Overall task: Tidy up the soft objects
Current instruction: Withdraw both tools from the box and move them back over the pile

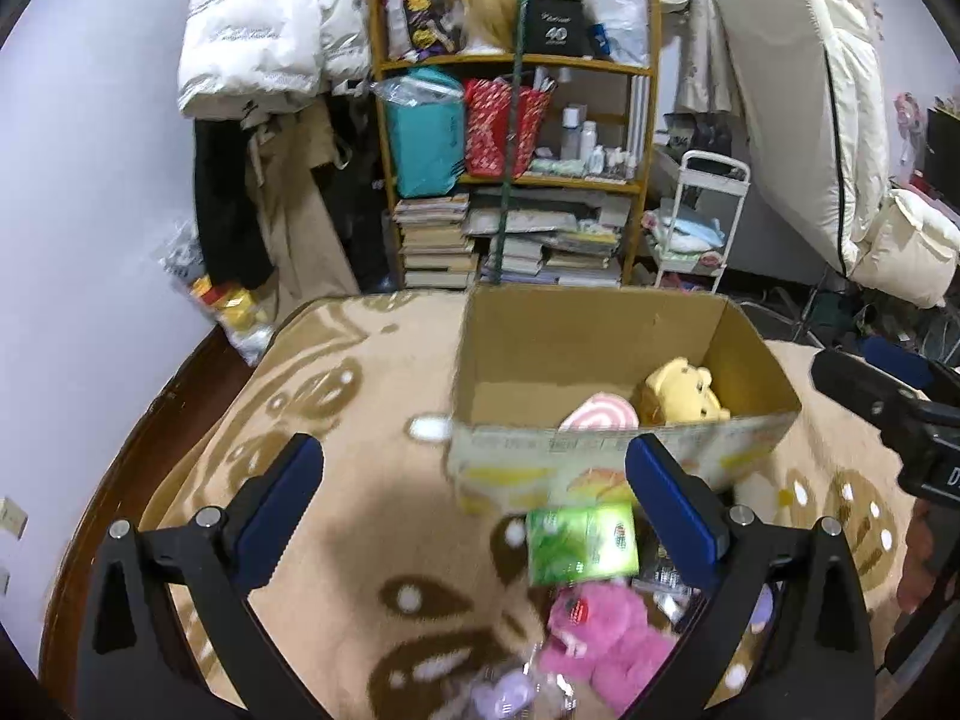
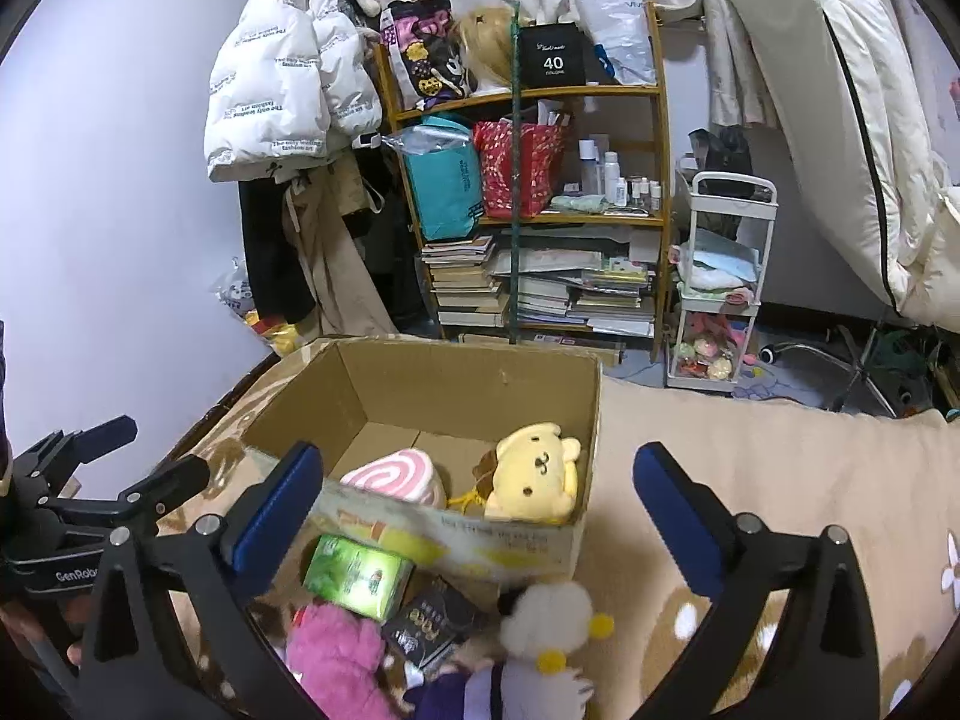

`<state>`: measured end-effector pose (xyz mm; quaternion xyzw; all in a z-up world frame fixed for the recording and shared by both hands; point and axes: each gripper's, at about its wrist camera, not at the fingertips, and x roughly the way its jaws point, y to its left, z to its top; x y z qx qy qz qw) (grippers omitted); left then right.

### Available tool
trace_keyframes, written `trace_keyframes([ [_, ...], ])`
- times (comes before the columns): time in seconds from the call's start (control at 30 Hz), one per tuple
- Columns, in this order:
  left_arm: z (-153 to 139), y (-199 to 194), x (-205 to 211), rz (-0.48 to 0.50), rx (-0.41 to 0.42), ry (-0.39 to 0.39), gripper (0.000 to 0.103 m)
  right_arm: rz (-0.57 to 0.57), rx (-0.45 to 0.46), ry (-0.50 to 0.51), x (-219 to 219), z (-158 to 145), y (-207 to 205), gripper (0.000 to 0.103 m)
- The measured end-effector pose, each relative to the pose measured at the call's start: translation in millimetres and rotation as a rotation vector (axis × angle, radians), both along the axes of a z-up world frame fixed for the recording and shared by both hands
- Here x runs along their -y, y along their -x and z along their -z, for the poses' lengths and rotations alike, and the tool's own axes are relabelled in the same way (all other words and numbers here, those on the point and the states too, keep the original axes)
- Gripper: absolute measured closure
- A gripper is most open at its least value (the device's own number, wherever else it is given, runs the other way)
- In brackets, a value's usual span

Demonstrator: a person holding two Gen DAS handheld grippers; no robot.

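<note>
Since the job is sorting soft things, the open brown cardboard box makes sense as the collecting bin: it stands on the tan patterned blanket with its mouth up, and a yellow plush dog and a pink-and-white swirl cushion already lie inside, against the near wall. Just in front of the box, on the near side, the unsorted pile waits: a pink furry plush bear, a white fluffy plush with yellow knobs, a green printed carton and a dark booklet-like packet. Those last two look hard, so I would guess they are meant to stay out.

Both tools hang above this pile, pointing toward the box. The right gripper is spread wide and empty, the white plush below its gap. The left gripper is likewise splayed wide and carrying nothing, with the green carton and pink bear near its right finger.
</note>
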<state>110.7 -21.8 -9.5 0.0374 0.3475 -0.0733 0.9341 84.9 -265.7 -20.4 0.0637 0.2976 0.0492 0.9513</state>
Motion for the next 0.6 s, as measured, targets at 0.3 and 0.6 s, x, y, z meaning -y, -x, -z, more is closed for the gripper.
trace_keyframes([
  [0.3, 2.4, 38.3, -24.1, -0.054, -0.066, 0.01, 0.003, -0.02, -0.036, -0.046, -6.4, -0.6, 33.2, 0.0],
  [0.6, 14.0, 57.7, -41.1, -0.101, -0.155, 0.038, 0.003, -0.067, -0.066, -0.016, -24.1, 8.6, 63.5, 0.0],
])
